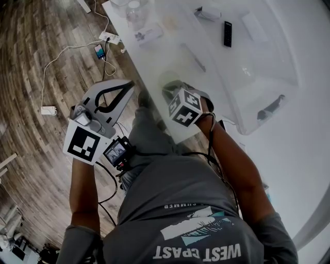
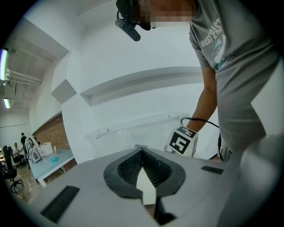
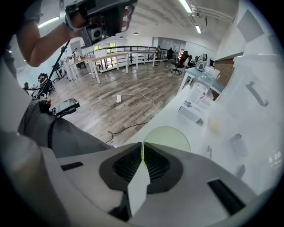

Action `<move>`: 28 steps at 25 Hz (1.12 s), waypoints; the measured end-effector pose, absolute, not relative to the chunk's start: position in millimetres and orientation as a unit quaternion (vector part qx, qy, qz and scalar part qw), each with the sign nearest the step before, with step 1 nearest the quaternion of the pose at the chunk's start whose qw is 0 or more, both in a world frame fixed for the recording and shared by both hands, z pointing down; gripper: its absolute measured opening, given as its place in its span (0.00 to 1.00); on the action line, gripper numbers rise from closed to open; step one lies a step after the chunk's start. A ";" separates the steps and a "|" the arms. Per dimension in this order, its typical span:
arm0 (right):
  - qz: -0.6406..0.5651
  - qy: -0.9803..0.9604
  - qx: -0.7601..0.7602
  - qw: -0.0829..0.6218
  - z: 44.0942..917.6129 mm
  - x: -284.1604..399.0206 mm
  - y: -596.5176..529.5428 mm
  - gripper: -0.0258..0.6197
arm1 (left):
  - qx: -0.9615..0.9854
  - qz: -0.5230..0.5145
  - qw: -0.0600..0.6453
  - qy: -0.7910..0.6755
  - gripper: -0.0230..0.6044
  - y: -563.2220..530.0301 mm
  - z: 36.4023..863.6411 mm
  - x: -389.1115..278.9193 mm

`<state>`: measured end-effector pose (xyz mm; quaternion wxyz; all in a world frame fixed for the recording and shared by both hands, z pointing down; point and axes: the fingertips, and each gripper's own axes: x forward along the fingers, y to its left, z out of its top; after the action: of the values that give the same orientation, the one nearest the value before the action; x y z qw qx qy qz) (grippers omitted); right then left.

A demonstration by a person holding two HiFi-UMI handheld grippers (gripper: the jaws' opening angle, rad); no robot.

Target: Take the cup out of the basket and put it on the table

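Note:
In none of the views can I make out a cup for certain. A pale green round thing (image 3: 167, 138) lies on the white table (image 1: 304, 144) just past my right gripper (image 3: 142, 145), whose jaws are shut with nothing between them. In the head view that gripper (image 1: 168, 87) sits at the table's near edge, over the same green round thing (image 1: 169, 78). My left gripper (image 1: 130, 84) is off the table above the wooden floor, also shut and empty; its own view (image 2: 141, 147) looks up at the person. A large clear basket (image 1: 268, 77) holding small items stands on the table.
A black remote (image 1: 227, 33) and white items lie in the clear basket. A clear glass vessel (image 1: 135, 10) and a small box (image 1: 148, 35) sit at the table's far left. Cables, a phone (image 1: 99, 50) and a charger (image 1: 48, 110) lie on the floor.

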<state>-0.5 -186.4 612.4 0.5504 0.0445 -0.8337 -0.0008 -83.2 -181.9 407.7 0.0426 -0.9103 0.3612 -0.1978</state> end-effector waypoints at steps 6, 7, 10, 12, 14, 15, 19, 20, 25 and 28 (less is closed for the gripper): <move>0.000 -0.830 0.047 0.555 614.0 -1.5 -187.4 0.09 | -0.911 -0.200 0.042 0.358 0.05 -181.3 406.7 -78.3; 0.001 -0.829 0.049 0.557 613.4 -1.8 -187.8 0.09 | -0.911 -0.200 0.043 0.357 0.05 -181.0 405.4 -78.2; 0.001 -0.828 0.056 0.558 612.1 -1.8 -190.2 0.09 | -0.912 -0.200 0.047 0.356 0.05 -181.3 401.5 -77.5; 0.000 -0.830 0.062 0.554 609.3 -1.5 -191.0 0.10 | -0.911 -0.202 0.050 0.355 0.05 -180.4 399.4 -76.9; -0.001 -0.837 0.070 0.543 600.9 -2.8 -190.4 0.14 | -0.911 -0.206 0.055 0.354 0.05 -177.9 395.9 -77.4; -0.003 -0.840 0.076 0.537 594.3 -3.4 -189.5 0.16 | -0.910 -0.209 0.058 0.353 0.05 -176.0 393.5 -77.7; -0.022 -0.865 0.107 0.490 551.2 -4.2 -187.1 0.20 | -0.908 -0.220 0.071 0.351 0.05 -168.1 381.1 -75.5; -0.028 -0.876 0.117 0.467 534.1 -5.9 -185.7 0.20 | -0.907 -0.222 0.074 0.351 0.05 -165.9 377.1 -74.5; -0.052 -0.941 0.147 0.302 415.0 -20.4 -167.4 0.06 | -0.904 -0.226 0.095 0.351 0.05 -153.0 349.0 -70.4; -0.096 -0.952 0.149 0.248 351.3 -16.9 -153.5 0.06 | -0.904 -0.223 0.107 0.350 0.05 -144.2 333.5 -61.4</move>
<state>-16.9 -153.5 351.3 0.2480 0.1486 -0.9525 -0.0957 -61.4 -144.2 333.5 0.1069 -0.9037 0.3497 -0.2227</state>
